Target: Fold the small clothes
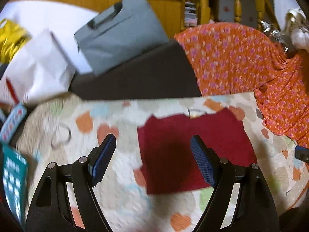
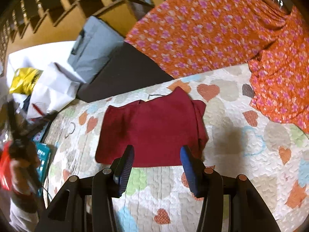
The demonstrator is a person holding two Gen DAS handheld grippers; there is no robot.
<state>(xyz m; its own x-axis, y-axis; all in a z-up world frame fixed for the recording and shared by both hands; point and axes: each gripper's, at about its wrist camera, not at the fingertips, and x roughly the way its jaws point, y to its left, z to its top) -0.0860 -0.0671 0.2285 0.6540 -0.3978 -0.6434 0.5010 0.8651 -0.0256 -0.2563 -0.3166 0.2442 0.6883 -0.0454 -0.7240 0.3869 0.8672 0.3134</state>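
Observation:
A small dark red garment (image 1: 191, 150) lies flat, folded into a rough rectangle, on a quilt with heart patterns (image 1: 108, 119). It also shows in the right wrist view (image 2: 152, 131), with a folded layer along its right side. My left gripper (image 1: 153, 147) is open and empty, held above the quilt with its right finger over the garment. My right gripper (image 2: 157, 152) is open and empty, just above the garment's near edge. The left gripper shows blurred at the left edge of the right wrist view (image 2: 21, 143).
An orange floral garment (image 2: 222, 38) lies draped at the back right of the quilt (image 2: 241, 154). A grey bag (image 1: 119, 34), white bags (image 1: 40, 69) and a yellow bag (image 2: 24, 80) sit past the far edge. A teal box (image 1: 13, 176) lies at the left. Wooden stair rails stand behind.

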